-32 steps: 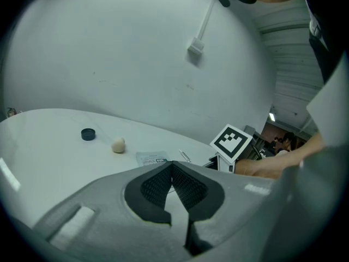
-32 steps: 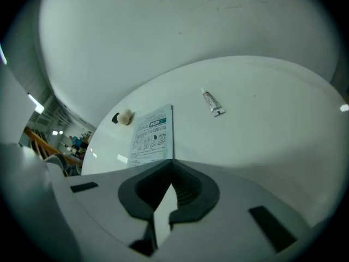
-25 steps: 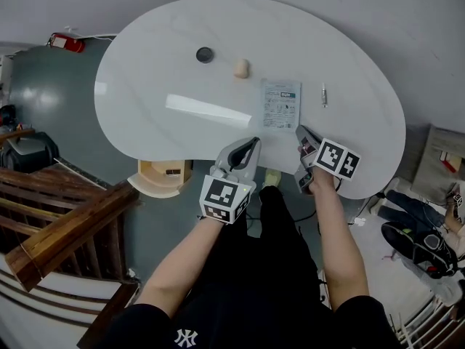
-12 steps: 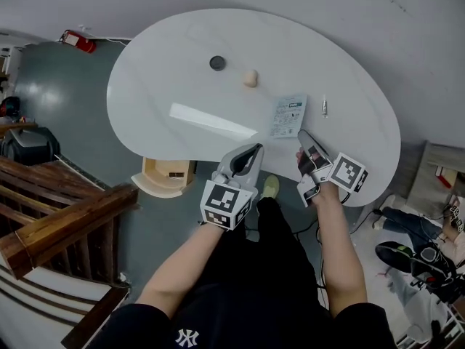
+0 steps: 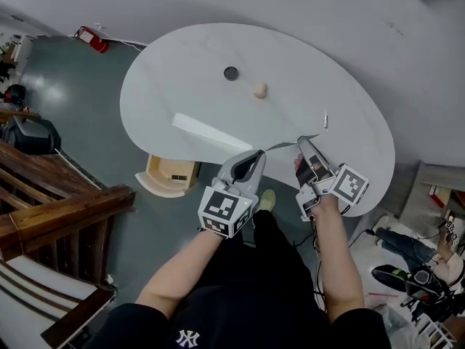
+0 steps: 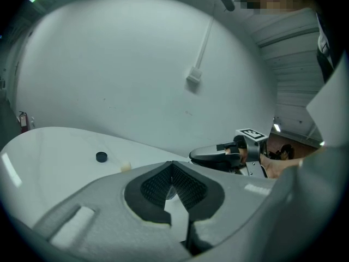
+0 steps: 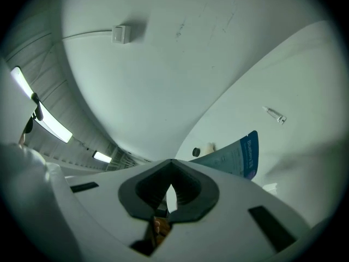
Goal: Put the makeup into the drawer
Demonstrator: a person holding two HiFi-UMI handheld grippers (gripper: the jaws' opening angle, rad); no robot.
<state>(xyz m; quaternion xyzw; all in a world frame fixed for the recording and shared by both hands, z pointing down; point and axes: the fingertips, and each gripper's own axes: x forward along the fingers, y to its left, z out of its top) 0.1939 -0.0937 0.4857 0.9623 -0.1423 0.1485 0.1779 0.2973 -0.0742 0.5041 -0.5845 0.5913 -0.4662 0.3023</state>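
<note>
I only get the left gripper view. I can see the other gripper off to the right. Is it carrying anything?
Observer: Yes. The right gripper is shut on a blue-and-white packet, held up over the near edge of the table.
Operator: I see a black dot and a pale lump on the table. Is anything else there?
Observer: A small pen-like stick lies toward the table's right end.
Operator: And below the table?
Observer: A light wooden box sits under its near edge.
</note>
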